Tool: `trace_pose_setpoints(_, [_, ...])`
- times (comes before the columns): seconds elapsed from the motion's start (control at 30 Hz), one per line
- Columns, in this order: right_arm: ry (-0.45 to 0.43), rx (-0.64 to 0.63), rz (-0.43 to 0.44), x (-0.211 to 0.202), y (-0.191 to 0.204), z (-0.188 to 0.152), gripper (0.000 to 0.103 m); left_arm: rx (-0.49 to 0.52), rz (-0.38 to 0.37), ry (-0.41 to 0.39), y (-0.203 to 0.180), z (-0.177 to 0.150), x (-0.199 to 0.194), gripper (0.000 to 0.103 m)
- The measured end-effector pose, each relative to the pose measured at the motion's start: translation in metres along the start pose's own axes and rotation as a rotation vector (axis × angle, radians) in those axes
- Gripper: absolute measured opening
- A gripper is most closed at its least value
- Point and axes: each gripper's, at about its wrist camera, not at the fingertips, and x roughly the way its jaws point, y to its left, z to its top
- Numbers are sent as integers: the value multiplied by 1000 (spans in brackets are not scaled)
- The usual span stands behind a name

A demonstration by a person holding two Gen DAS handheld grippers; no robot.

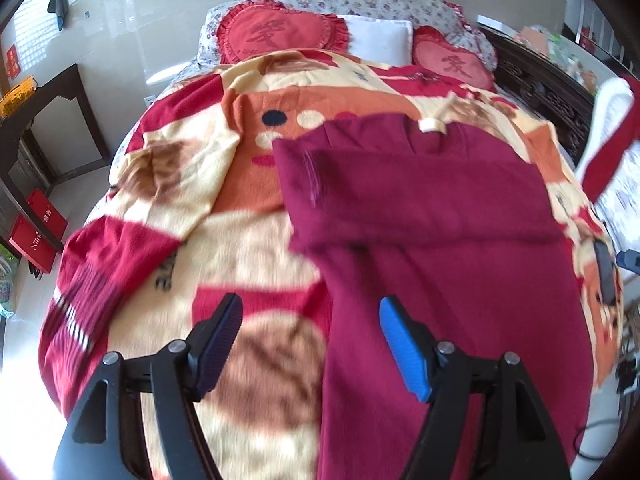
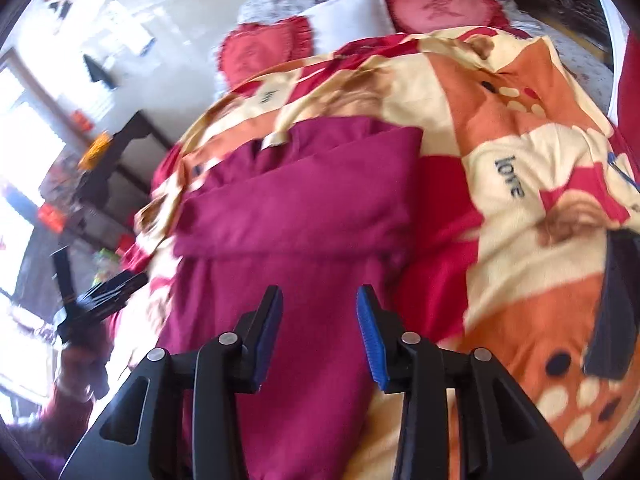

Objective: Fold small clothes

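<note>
A maroon garment (image 1: 432, 216) lies on the patterned blanket (image 1: 224, 216) of a bed, its sleeves folded across the chest into a band and a cream label at the neck. My left gripper (image 1: 310, 320) hovers above its left edge, jaws wide apart and empty. In the right wrist view the same maroon garment (image 2: 304, 216) fills the middle, and my right gripper (image 2: 318, 312) hangs over its lower part, jaws parted with nothing between them. The left gripper (image 2: 104, 292) also shows at the far left of that view, held by a hand.
Two red heart cushions (image 1: 280, 32) and a white pillow (image 1: 380, 36) lie at the head of the bed. A dark wooden headboard (image 1: 540, 84) is on the right, dark furniture (image 1: 48, 128) and red boxes (image 1: 36, 228) on the left floor. A dark object (image 2: 616, 304) lies on the blanket at right.
</note>
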Motion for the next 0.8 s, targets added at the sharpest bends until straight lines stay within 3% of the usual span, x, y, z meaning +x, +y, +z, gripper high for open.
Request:
trace_pose_setpoints(0.23, [121,-25,15,-20,12,-91,24,-24,-98,89,1,-58,-24,76])
trace_pose_setpoints(0.37, [198,-42,2,-8,17,-136,24,-21,-97,106,1,-86,-34,76])
trace_pose_setpoints(0.7, [196,165,75,24,-2,-180,34,-63,-107,166,5,-130,-35,76])
trace_pose_setpoints(0.73, [194,175,90,28,-1,-182,31,-61,-104,166,4,-131,-35,76])
trace_pose_setpoints(0.77, [189,170,91,29,1,-184,15,-58,-99,167,4,-133,-35,76])
trace_pose_setpoints(0.8, [187,146,53,28,3,-185,7,-58,-97,170,4,-134,-36,76])
